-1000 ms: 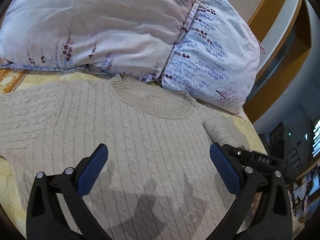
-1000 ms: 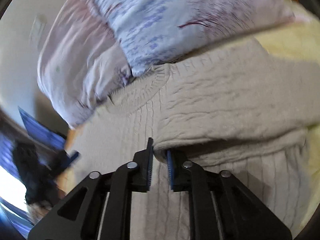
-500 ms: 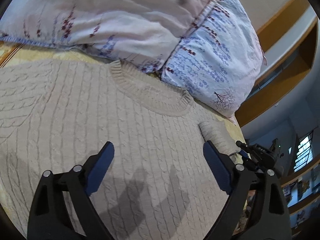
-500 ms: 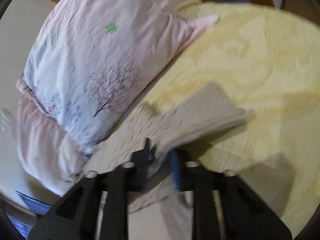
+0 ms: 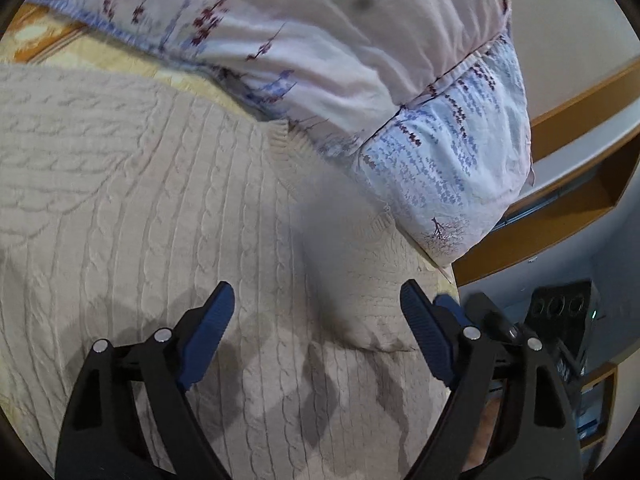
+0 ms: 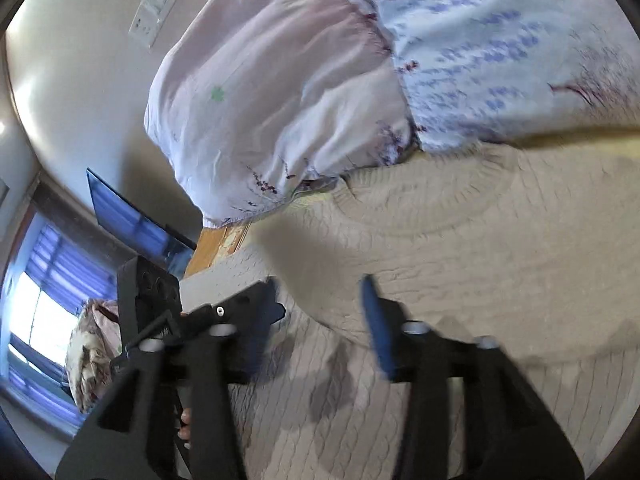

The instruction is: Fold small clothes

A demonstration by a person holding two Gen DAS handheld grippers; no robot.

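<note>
My left claw [image 5: 316, 324] hangs spread wide right over the sweater [image 5: 140, 220], blue pads [image 5: 208, 332] apart with nothing between them, their shadows dark on the cable knit just below. My right claw [image 6: 320, 312] is blurred but its jaws stand wide too, gripping nothing, hovering above the same beige knit [image 6: 480, 260]. Just past the left claw's fingers a sleeve [image 5: 380, 280] lies folded inward across the sweater's chest, its edge making a soft ridge. The sweater is spread flat on the yellow bedspread [image 5: 120, 52], ribbed collar [image 5: 288, 148] pointing away from me. Beyond the collar, touching it, sit two pillows: a pale pink one [image 5: 320, 40] and a blue-flowered one [image 5: 460, 160]. Farthest off, a wooden headboard [image 5: 560, 208].
</note>
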